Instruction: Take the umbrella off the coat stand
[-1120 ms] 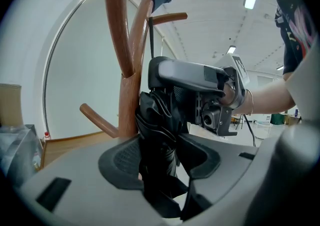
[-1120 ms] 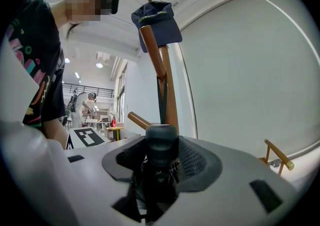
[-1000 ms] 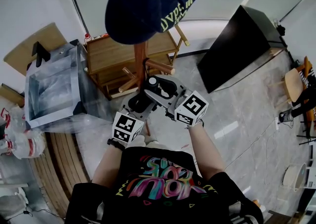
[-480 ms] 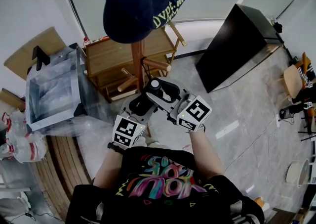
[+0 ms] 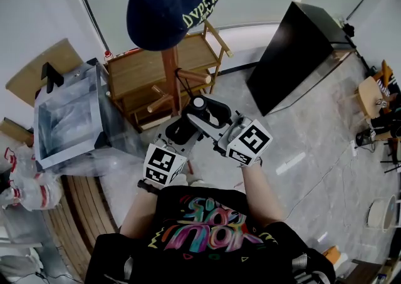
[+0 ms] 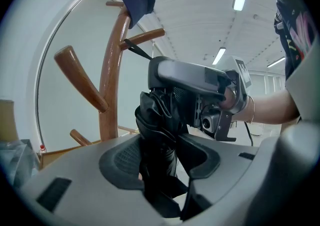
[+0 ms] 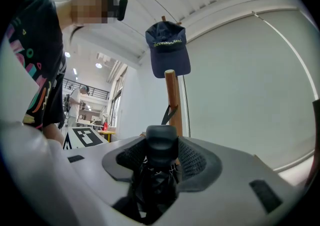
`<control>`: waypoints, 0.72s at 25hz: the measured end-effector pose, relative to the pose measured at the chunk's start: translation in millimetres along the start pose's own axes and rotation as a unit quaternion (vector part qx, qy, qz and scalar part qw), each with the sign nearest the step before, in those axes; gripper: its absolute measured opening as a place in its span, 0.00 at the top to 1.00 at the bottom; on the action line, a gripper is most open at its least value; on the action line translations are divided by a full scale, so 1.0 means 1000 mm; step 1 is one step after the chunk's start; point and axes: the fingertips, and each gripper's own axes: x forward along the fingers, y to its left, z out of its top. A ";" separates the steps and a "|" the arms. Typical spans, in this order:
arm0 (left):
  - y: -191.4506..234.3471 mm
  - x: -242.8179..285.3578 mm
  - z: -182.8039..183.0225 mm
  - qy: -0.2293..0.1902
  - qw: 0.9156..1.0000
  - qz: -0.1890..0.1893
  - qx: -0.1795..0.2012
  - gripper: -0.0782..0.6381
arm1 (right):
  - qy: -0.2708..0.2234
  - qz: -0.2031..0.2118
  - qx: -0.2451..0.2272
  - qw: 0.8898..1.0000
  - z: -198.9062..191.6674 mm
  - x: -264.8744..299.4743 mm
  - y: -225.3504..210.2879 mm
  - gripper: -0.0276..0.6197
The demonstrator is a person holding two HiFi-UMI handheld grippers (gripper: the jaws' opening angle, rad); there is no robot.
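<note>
A plastic-wrapped grey box (image 5: 95, 104), contents unclear, sits left of a wooden coat stand (image 5: 169, 66); just before the stand, the left claw (image 6: 160, 156) and right claw (image 7: 159, 156) both grasp the folded black umbrella (image 5: 212, 112), strap leading to a peg, grips unchanged from 1 second ago.

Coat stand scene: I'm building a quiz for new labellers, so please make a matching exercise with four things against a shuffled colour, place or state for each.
Things
1. cap
2. umbrella
3. coat stand
4. umbrella strap

Descriptions
A. brown wood, pegs slanting upward
B. taut, running up to a peg
C. navy, on the stand's top
D. black, folded

Pairs: 1-C, 2-D, 3-A, 4-B
</note>
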 end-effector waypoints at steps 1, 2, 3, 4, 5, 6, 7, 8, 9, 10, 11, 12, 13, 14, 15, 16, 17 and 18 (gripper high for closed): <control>-0.001 0.000 0.002 0.000 1.000 -0.001 0.001 0.59 | -0.001 -0.002 -0.003 1.000 0.002 -0.001 0.001 0.63; -0.002 -0.001 0.004 -0.001 1.000 -0.002 0.002 0.59 | -0.002 -0.004 -0.005 1.000 0.005 -0.002 0.001 0.63; -0.003 -0.001 0.006 -0.002 1.000 -0.002 0.003 0.59 | -0.004 -0.005 -0.008 1.000 0.007 -0.003 0.002 0.63; -0.005 -0.002 0.009 -0.003 1.000 -0.003 0.004 0.59 | -0.006 -0.007 -0.010 1.000 0.010 -0.004 0.002 0.63; -0.005 -0.002 0.011 -0.004 1.000 -0.004 0.006 0.59 | -0.008 -0.008 -0.011 1.000 0.012 -0.005 0.003 0.63; -0.006 -0.002 0.013 -0.006 1.000 -0.005 0.007 0.59 | -0.010 -0.010 -0.012 1.000 0.015 -0.006 0.003 0.63; -0.007 -0.002 0.015 -0.006 1.000 -0.007 0.009 0.59 | -0.012 -0.013 -0.014 1.000 0.016 -0.007 0.003 0.63; -0.008 -0.002 0.016 -0.007 1.000 -0.009 0.010 0.59 | -0.013 -0.016 -0.016 1.000 0.018 -0.008 0.003 0.63; -0.010 -0.002 0.018 -0.007 1.000 -0.011 0.010 0.59 | -0.015 -0.020 -0.018 1.000 0.019 -0.009 0.003 0.63; -0.011 -0.001 0.019 -0.008 1.000 -0.014 0.009 0.59 | -0.017 -0.022 -0.019 0.999 0.021 -0.010 0.004 0.63; -0.013 -0.001 0.020 -0.009 1.000 -0.016 0.009 0.59 | -0.019 -0.025 -0.020 0.999 0.023 -0.012 0.004 0.63; -0.014 -0.001 0.022 -0.010 1.000 -0.019 0.010 0.59 | -0.022 -0.027 -0.020 0.999 0.024 -0.013 0.004 0.63; -0.016 -0.001 0.024 -0.010 1.000 -0.021 0.012 0.59 | -0.024 -0.029 -0.020 0.999 0.026 -0.015 0.004 0.63; -0.018 0.000 0.025 -0.011 1.000 -0.023 0.014 0.59 | -0.026 -0.032 -0.020 0.999 0.028 -0.018 0.003 0.63; -0.020 0.000 0.027 -0.011 0.999 -0.025 0.017 0.59 | -0.028 -0.035 -0.021 0.999 0.029 -0.020 0.003 0.63; -0.022 0.001 0.029 -0.011 0.999 -0.028 0.020 0.59 | -0.030 -0.038 -0.023 0.999 0.031 -0.023 0.002 0.63; -0.024 0.002 0.031 -0.012 0.999 -0.031 0.023 0.59 | -0.031 -0.041 -0.024 0.998 0.033 -0.026 0.002 0.63; -0.026 0.003 0.033 -0.013 0.999 -0.035 0.025 0.59 | -0.032 -0.044 -0.026 0.998 0.035 -0.028 0.002 0.63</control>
